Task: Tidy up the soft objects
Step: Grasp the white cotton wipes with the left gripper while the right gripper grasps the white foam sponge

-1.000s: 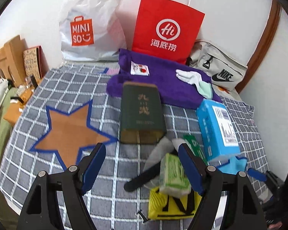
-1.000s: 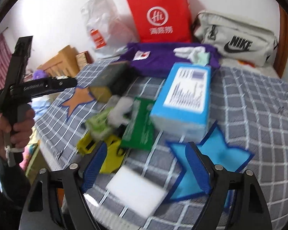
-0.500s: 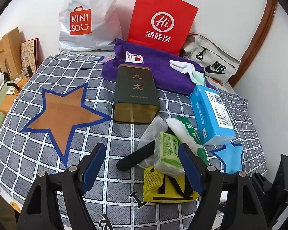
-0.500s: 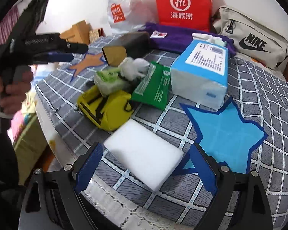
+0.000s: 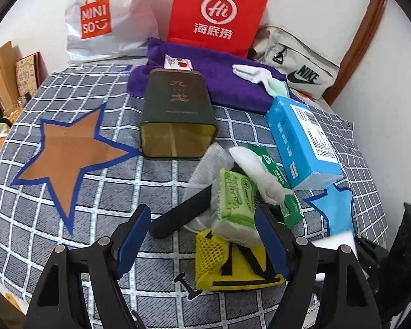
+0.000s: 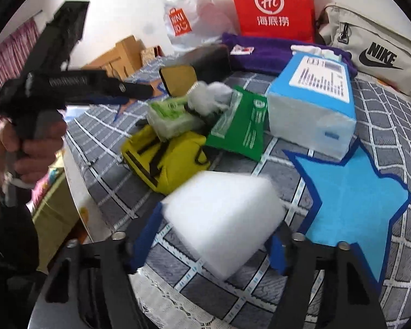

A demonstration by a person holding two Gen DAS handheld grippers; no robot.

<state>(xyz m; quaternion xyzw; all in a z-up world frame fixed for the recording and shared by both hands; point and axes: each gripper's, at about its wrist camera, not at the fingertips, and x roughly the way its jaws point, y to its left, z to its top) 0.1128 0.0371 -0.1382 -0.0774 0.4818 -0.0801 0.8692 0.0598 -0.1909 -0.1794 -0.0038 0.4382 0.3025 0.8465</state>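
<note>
Setting: a table under a grey checked cloth [image 5: 68, 219], with a heap of packets at its middle and bags along the wall at 12 o'clock.
Right gripper [image 6: 213, 235]: its blue jaws have just been closing, and the white foam block [image 6: 222, 219] sits between them. The pads appear to press its sides, likely so it can be lifted off the cloth.
Foam block position: at the near table edge, with the blue star patch [image 6: 353, 205] at its 3 o'clock and the yellow mesh pouch [image 6: 167, 161] at its 10 o'clock.
Left gripper [image 5: 202, 235]: jaws stand apart with nothing gripped. It hangs over the heap, angled down, probably lining up on the green tissue pack [image 5: 233, 203].
Green tissue pack: lies on top of the yellow pouch, just ahead of the open jaws.
Blue tissue box [image 5: 301, 139]: at 2 o'clock from the heap, leaning against it.
Dark tin [image 5: 178, 115]: lies on its side at 12 o'clock from the heap; hard, so likely not for sorting.
Orange star patch [image 5: 68, 150]: bare, at 10 o'clock; possibly a drop zone.
</note>
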